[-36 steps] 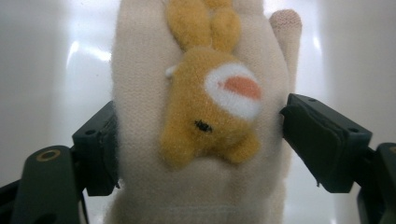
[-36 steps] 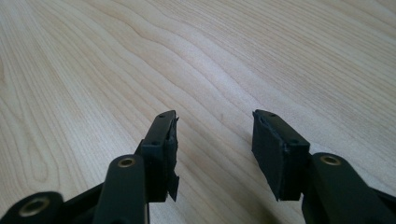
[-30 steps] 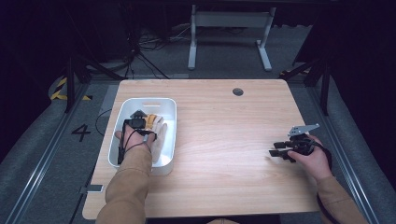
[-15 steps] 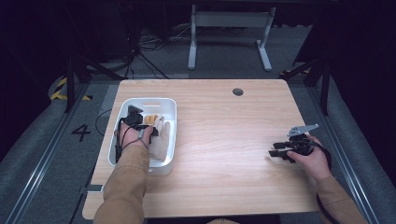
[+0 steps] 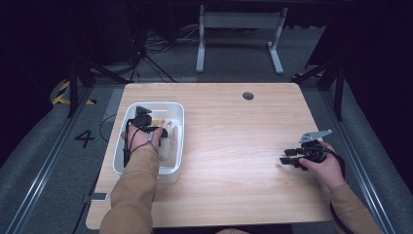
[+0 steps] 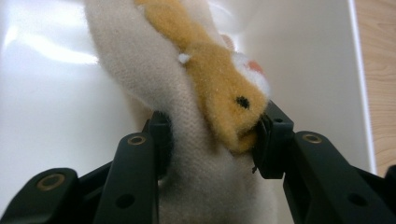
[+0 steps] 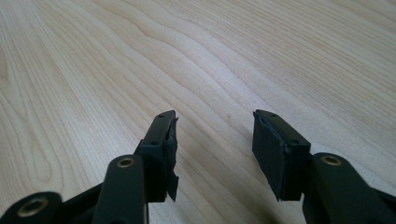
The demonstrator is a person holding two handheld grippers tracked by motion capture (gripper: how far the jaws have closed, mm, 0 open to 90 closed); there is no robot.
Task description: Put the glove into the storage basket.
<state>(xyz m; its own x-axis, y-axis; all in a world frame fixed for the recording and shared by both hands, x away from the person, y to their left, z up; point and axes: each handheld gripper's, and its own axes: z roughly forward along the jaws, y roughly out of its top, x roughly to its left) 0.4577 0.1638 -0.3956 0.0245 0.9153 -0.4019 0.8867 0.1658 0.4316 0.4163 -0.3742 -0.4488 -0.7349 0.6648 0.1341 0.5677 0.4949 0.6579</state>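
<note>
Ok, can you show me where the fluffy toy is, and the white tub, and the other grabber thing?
plush toy (image 6: 219, 93), left gripper view, on its tan fur patch.
white tub (image 5: 178, 141), high view, on its right wall.
right gripper (image 7: 212, 140), right gripper view, midway between its open jaws.

Surface (image 7: 93, 56): pale wood showing a smooth, matt grain. Bin (image 5: 178, 139): white plastic, glossy, catching glare along its inner wall. Soft toy (image 6: 205, 93): fuzzy plush cloth in cream and tan pile. Left hand-held gripper (image 6: 210, 140) and right hand-held gripper (image 7: 215, 140): matt black plastic jaws with brass-coloured rivets showing.
</note>
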